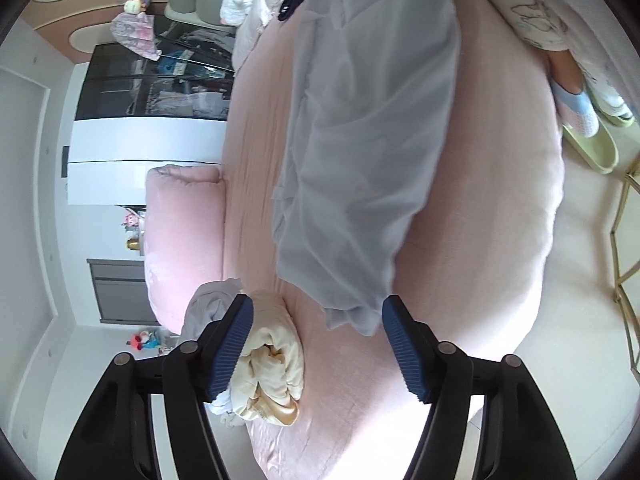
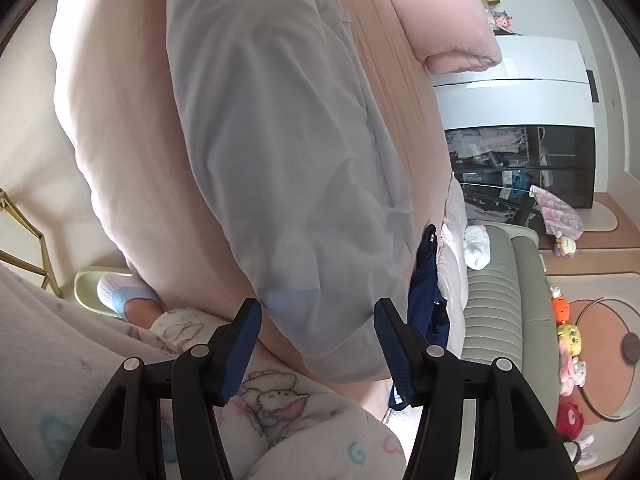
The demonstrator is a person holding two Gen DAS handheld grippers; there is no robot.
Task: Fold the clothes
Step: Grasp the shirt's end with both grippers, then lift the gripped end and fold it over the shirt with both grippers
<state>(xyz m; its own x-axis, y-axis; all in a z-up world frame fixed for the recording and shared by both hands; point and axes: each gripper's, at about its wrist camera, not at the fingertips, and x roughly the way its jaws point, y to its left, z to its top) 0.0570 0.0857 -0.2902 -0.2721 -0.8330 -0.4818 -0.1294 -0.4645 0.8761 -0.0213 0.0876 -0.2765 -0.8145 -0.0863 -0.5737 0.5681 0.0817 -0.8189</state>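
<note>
On the pink bed (image 1: pixel 500 220) the grey garment (image 1: pixel 360 140) lies lengthwise between both hands; left tongs (image 1: pixel 318 346) gape empty just short of one end; right tongs (image 2: pixel 318 350), likewise parted and empty, face the opposite end.

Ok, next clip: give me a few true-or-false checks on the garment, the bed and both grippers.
1. The pale grey garment lies stretched out on the pink bed cover. True.
2. The left gripper is clamped on that garment. False: its jaws stand open, with the garment's end just ahead of them.
3. A rolled cream-yellow cloth sits by the left gripper's finger. True.
4. The right gripper holds the dark navy garment. False: it is open and holds nothing.
5. The person is barefoot. False: a blue-and-pink sock and a pale green slipper show.
</note>
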